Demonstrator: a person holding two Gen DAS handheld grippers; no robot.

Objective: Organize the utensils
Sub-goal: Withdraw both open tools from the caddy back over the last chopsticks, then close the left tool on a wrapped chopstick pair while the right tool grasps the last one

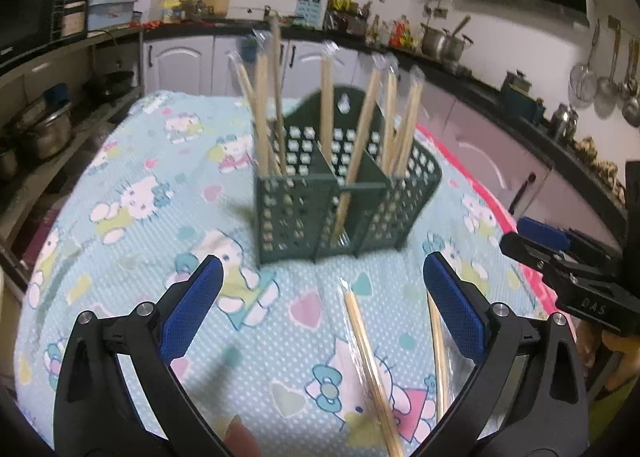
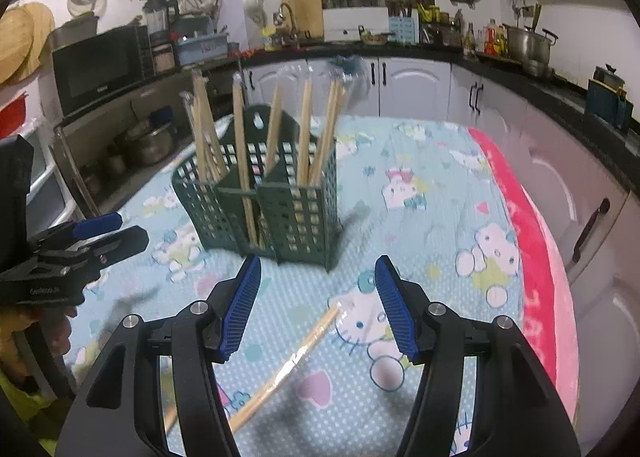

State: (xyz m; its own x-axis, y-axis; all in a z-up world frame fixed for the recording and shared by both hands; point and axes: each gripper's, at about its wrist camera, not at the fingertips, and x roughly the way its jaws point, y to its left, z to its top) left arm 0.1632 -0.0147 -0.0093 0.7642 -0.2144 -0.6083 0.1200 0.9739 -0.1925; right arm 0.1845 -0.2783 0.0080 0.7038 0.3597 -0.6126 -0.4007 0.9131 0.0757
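Note:
A dark green slotted utensil holder (image 1: 344, 213) stands on the cartoon-print cloth, with several wrapped wooden chopsticks (image 1: 362, 145) upright in its compartments. It also shows in the right wrist view (image 2: 280, 213). My left gripper (image 1: 322, 285) is open and empty, just in front of the holder. Two wrapped chopstick pairs lie on the cloth near it: one (image 1: 370, 369) between the fingers, one (image 1: 439, 349) by the right finger. My right gripper (image 2: 318, 281) is open and empty above a wrapped chopstick pair (image 2: 292, 361) on the cloth.
The cloth (image 2: 420, 217) covers a table with a pink edge (image 2: 532, 257) on the right. Kitchen cabinets and a cluttered counter (image 2: 400, 41) ring the table. A microwave (image 2: 100, 65) and pots stand at the left. Each gripper shows at the edge of the other's view.

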